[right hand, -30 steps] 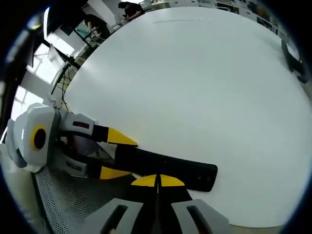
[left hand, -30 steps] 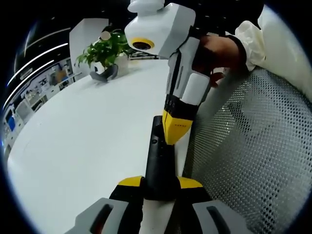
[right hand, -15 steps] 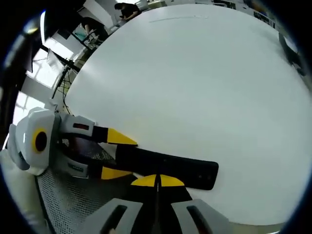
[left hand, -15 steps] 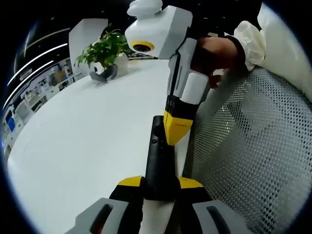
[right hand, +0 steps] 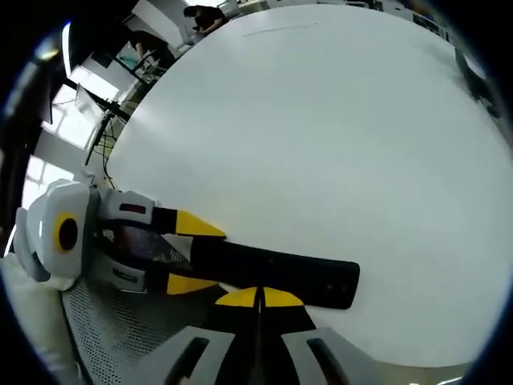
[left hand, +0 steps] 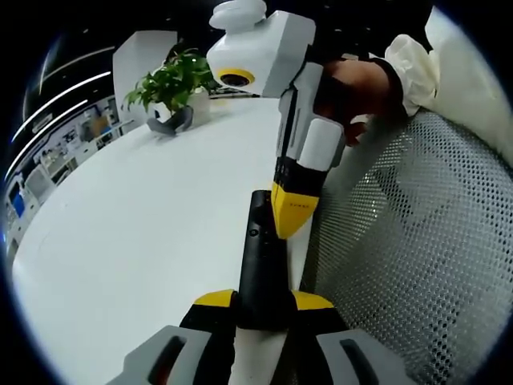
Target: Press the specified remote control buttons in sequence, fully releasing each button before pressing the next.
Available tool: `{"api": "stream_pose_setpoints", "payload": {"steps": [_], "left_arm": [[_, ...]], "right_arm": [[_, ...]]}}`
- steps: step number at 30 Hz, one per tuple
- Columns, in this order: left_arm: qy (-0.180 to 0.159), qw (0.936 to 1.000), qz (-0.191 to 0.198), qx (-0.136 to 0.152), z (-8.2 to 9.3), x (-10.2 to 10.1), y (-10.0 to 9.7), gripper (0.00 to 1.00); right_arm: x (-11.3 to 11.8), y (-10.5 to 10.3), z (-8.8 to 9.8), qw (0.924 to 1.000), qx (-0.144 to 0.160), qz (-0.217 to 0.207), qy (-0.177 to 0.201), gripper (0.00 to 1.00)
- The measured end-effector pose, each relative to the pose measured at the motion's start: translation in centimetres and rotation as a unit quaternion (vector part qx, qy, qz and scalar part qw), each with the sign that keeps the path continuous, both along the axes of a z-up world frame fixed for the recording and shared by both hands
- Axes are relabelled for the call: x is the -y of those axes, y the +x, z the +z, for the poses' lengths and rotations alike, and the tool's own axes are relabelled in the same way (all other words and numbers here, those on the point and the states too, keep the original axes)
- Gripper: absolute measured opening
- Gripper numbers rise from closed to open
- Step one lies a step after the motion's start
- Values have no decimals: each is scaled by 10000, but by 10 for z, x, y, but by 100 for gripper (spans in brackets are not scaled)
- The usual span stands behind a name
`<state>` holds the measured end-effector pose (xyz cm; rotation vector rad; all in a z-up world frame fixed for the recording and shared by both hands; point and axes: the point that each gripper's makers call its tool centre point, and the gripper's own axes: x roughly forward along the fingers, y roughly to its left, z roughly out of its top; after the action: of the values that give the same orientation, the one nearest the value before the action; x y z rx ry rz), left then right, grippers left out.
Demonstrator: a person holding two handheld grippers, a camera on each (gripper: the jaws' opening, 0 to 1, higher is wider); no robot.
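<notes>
In the left gripper view we lose the near end of the remote control behind the left gripper, whose fingers cover its sides. The right gripper hides part of the remote's top face, so we cannot tell whether its tip touches a button; the buttons are too small to read. In the right gripper view the right gripper covers the remote's near edge. Past the surface's far edge, the room is blurred.
</notes>
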<state>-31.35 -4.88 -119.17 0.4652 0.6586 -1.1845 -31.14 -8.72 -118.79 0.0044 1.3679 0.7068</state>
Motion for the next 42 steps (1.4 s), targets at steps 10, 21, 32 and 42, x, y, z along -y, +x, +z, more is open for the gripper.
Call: {"api": "stream_pose_setpoints", "payload": {"steps": [10,21,32,42], "left_arm": [[-15,10000,-11,-5,-1,0,0,25],[-29,10000,-9,11,-1,0,0,25],[-51,9999,-84,34,0,4,-2,25],[-79,10000,-30,16,-1,4,-1,25]], "right_arm": [[2,0,-2,9998,-114,-115,84,0],[0,2,2,9994,-189,-218,204,0],[-17,10,9,9978,6,-156,637,0],[-14,10,4,9991,117,11,418,0]]}}
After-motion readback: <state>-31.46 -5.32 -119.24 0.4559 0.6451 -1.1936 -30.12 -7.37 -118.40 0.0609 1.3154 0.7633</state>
